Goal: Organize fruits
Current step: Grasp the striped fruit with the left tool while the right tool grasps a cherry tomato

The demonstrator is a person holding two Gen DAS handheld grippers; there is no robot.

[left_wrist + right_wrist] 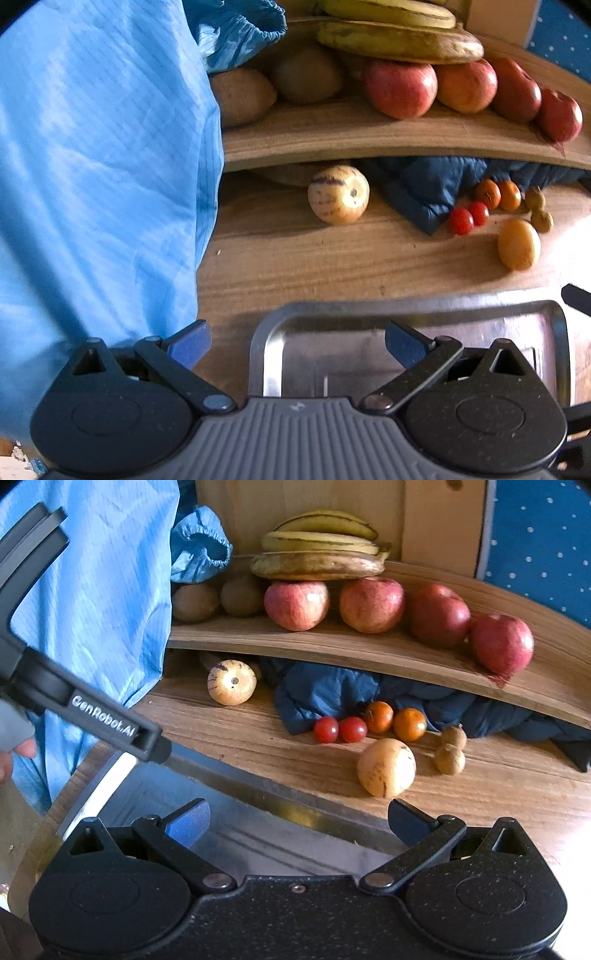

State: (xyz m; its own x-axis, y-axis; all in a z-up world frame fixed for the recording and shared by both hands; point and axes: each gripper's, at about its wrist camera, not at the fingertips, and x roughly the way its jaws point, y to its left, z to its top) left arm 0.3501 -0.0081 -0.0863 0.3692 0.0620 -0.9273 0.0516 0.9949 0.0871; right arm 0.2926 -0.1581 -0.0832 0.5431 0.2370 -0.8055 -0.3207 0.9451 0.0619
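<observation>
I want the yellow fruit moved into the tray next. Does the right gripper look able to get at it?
Probably yes. The right gripper is open over the tray, and the yellow fruit lies just beyond the rim on bare wood, apart from the walnuts, with nothing between.

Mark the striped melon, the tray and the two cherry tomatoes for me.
Striped melon [232, 682]: right wrist view, its face.
Tray [406, 308]: left wrist view, far rim.
Cherry tomatoes [326, 729]: right wrist view, the left one.

Blue garment [92, 166] hides the leftmost kiwi [242, 96] partly.
</observation>
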